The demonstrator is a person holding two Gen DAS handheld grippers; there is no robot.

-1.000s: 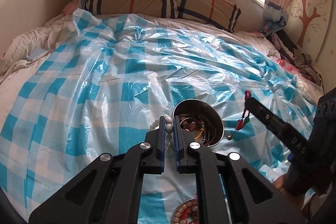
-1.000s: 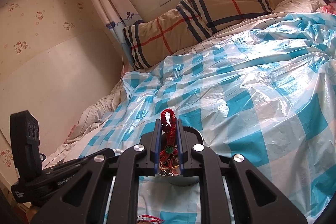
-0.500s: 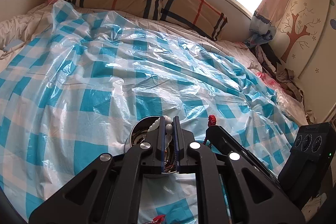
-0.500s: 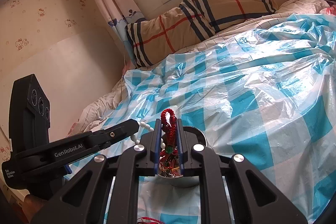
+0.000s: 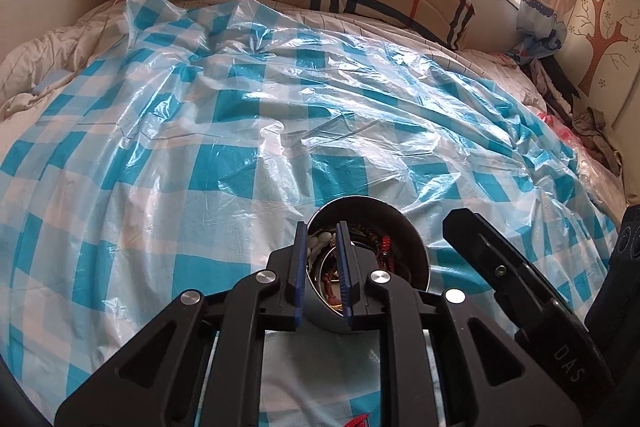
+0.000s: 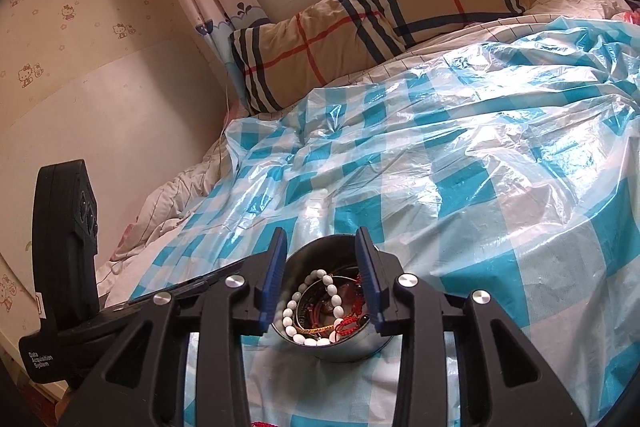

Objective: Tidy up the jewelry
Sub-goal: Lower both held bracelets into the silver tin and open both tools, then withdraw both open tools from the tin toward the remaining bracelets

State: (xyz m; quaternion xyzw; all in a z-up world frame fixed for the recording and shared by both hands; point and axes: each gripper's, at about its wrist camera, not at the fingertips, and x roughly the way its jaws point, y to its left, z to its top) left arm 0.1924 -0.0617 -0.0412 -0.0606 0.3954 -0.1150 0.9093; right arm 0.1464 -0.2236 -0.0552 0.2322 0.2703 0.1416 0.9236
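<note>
A: Your left claw (image 5: 322, 239) sits at lower centre of its own view, directly over the near rim of the steel bowl (image 5: 416, 255). Jaws are parting; nothing pressed between the blue pads. The white bead bracelet (image 5: 320, 239) shows through the gap, lying inside the bowl, not gripped.

B: And your right one?

A: Your right claw (image 6: 320, 247), lower centre of its view, straddles the same bowl (image 6: 340, 349). Jaws opening, standing wide, pads clear of everything. Between them, down in the bowl: the white bead bracelet (image 6: 294, 307) curled along the left inner wall, the red knotted cord (image 6: 352, 325) on the right side, a gold chain (image 6: 316, 327) beneath them. All released, all resting in the bowl.

B: Where does the bowl stand?

A: On the blue-and-white checked plastic sheet (image 5: 224, 131) spread over the bed, at the near edge of the sheet in both views. In the left view your right claw's finger (image 5: 492, 251) enters from the lower right, just beside the bowl's rim. A scrap of red cord (image 5: 358, 421) shows at the bottom edge, outside the bowl.

B: Background?

A: Plaid pillow (image 6: 376, 27) under the window, upper centre.
</note>
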